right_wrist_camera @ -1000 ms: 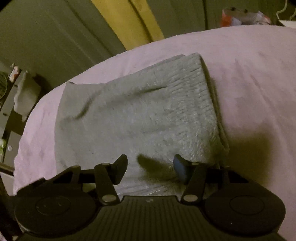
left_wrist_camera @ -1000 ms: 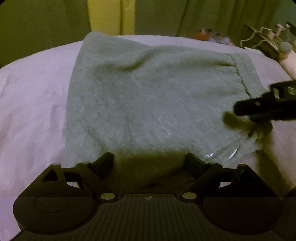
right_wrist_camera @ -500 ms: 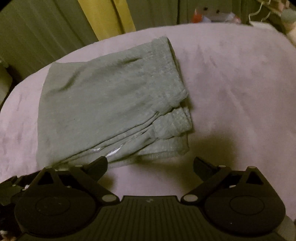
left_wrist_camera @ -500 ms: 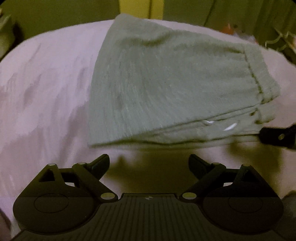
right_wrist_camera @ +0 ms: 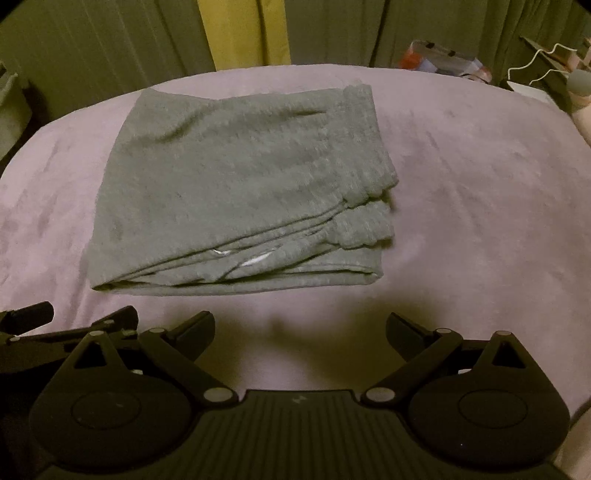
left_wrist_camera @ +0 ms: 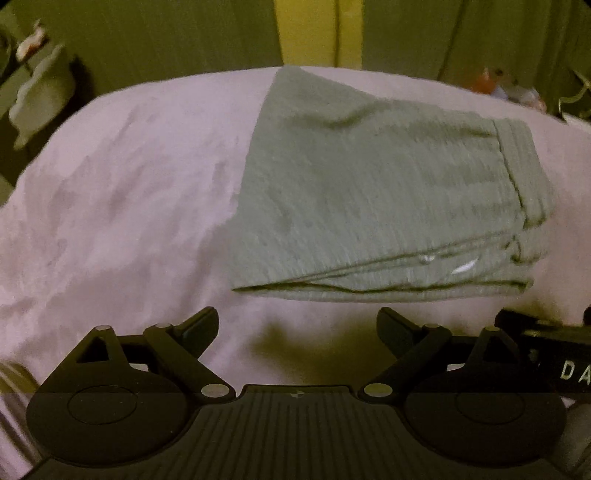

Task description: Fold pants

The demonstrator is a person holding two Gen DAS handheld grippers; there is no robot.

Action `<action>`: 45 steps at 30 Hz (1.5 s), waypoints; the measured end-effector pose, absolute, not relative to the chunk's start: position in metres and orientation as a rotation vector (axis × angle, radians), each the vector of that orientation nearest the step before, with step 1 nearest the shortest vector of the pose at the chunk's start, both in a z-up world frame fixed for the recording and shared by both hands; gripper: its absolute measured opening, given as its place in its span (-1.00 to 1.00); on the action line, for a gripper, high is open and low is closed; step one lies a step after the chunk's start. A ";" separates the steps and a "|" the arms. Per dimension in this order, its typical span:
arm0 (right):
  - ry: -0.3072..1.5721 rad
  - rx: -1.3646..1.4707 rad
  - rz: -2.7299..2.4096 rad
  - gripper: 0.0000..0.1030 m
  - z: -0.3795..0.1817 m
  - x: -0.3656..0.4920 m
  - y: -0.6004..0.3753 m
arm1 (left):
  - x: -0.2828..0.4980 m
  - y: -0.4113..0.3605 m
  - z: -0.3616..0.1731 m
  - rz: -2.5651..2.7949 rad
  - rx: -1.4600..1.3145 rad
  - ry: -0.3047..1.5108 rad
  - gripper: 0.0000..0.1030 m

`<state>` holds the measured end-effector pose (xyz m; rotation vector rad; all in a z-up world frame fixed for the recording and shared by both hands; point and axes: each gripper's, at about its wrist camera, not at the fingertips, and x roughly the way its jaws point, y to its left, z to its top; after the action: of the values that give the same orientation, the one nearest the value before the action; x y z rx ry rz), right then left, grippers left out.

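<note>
Both grippers hang low over the near side of the bed, level and pointing toward the far side, and neither touches cloth. The left gripper (left_wrist_camera: 297,325) has its fingers spread wide with nothing between them, just bare pink cover underneath. Same story for the right gripper (right_wrist_camera: 300,328): fingers splayed wide, holding nothing, its shadow dark on the cover right in front of it.

And there are the pants (right_wrist_camera: 240,192), one grey pair, folded into a flat rectangular stack on the pink bed cover (right_wrist_camera: 480,184). In the right wrist view the stack sits just beyond the fingertips, a touch to the left of centre; in the left wrist view the pants (left_wrist_camera: 380,192) lie off to the right and farther out. The ribbed waistband (right_wrist_camera: 369,147) runs down the right side of the stack, and the layered edges face the near side (a couple of white glints show between the layers, too small to identify).

Count: two grippers, one pair of pants, one bed cover. Green curtains (right_wrist_camera: 388,33) hang at the far side.
</note>
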<state>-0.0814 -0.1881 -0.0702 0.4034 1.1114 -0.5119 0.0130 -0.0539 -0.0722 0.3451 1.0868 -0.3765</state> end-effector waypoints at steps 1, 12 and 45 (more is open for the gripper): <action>1.110 0.405 -0.514 0.93 -0.069 -0.080 -0.187 | 0.016 -0.053 -0.071 -0.384 0.335 1.099 0.87; 1.126 0.381 -0.546 0.93 -0.057 -0.056 -0.192 | 0.038 -0.064 -0.070 -0.376 0.379 1.156 0.87; 1.231 0.366 -0.531 0.93 -0.085 -0.032 -0.208 | 0.057 -0.067 -0.074 -0.351 0.386 1.174 0.87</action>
<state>-0.0323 -0.2078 -0.0847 0.3658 1.2312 -0.5314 0.0572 -0.0674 -0.0737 0.3856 1.1743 -0.3506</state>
